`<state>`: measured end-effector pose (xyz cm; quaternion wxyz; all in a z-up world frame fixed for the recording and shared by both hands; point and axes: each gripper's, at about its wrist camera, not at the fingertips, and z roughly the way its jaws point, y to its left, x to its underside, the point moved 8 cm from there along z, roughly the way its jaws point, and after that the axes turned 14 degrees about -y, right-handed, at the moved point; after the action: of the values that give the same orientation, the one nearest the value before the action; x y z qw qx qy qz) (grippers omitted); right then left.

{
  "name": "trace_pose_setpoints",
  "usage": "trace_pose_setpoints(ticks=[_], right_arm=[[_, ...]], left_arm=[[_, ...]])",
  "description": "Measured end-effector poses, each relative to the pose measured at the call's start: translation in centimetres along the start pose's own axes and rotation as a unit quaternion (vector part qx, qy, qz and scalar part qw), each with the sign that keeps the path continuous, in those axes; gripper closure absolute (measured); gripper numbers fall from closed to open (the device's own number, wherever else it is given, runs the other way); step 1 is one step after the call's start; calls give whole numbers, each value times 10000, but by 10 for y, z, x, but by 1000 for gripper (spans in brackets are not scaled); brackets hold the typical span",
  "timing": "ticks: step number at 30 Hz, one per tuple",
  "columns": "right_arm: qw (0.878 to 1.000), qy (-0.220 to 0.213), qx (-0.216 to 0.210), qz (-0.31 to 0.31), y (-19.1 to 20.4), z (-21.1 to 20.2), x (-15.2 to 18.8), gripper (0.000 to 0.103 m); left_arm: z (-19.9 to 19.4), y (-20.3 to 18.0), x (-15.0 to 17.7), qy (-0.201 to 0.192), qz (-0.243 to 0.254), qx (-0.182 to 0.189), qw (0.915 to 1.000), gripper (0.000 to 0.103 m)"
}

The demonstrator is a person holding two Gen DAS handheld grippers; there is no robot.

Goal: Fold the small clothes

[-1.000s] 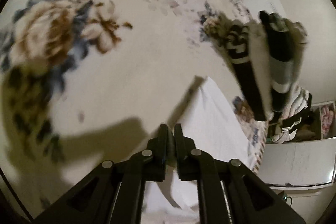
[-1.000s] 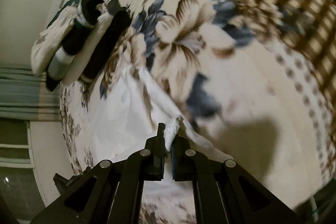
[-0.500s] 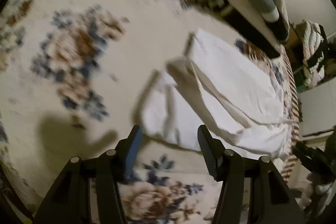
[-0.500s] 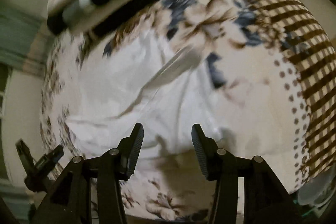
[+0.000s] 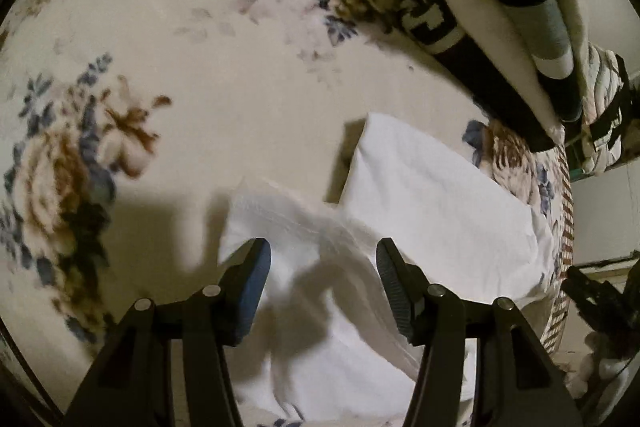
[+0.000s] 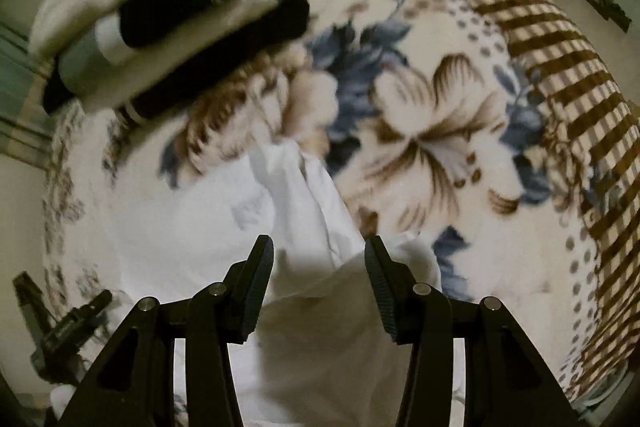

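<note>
A small white garment (image 5: 436,203) lies partly folded on the floral blanket (image 5: 200,75), with a crumpled fold running toward the near side. My left gripper (image 5: 323,269) is open just above its near part, fingers apart over the cloth, holding nothing. In the right wrist view the same white garment (image 6: 312,211) lies under my right gripper (image 6: 319,267), which is open with a raised ridge of cloth between its fingers, not pinched.
A stack of folded clothes, black, grey and white (image 5: 508,27), sits at the far right edge of the bed; it also shows in the right wrist view (image 6: 180,19). A checked brown blanket border (image 6: 560,67) runs along the bed edge. More laundry (image 5: 604,115) lies beyond.
Both grippers were shut on the white cloth a second ago, then opened and let it drop. Since then both have moved in low over the garment, still open.
</note>
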<state>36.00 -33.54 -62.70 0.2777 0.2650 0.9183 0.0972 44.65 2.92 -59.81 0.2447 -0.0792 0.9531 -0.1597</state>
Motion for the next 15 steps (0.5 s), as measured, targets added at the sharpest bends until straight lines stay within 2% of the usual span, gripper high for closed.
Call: trace_pose_setpoints(ticks=[2,5,8,10,11,12,13,15], right_arm=[[9999,-52,11,-90,1,-15,0,53],[9995,127,-62,-299,9,-28,14,53],[9966,415,235,-679,12,-23,33,53],[9953,534,374,-719,8,-7,42,53],[9947,634,423,-692,5,3,47,57],[9946,658,462,-663,3,7,50,82],[9944,662,493,-660,2,11,52,96],[9944,524,550,-729,2,10,51,98]], left_arm=[[-10,5,8,32,115,-108,9999,50],[-15,6,18,92,102,-157,9998,50],[-12,1,25,137,159,-178,9996,50],[-5,0,30,204,145,-211,9995,50],[0,1,32,261,63,-193,9995,50],[3,0,32,281,31,-166,9995,50],[4,0,33,290,12,-166,9994,50],[4,-2,31,256,62,-165,9995,50]])
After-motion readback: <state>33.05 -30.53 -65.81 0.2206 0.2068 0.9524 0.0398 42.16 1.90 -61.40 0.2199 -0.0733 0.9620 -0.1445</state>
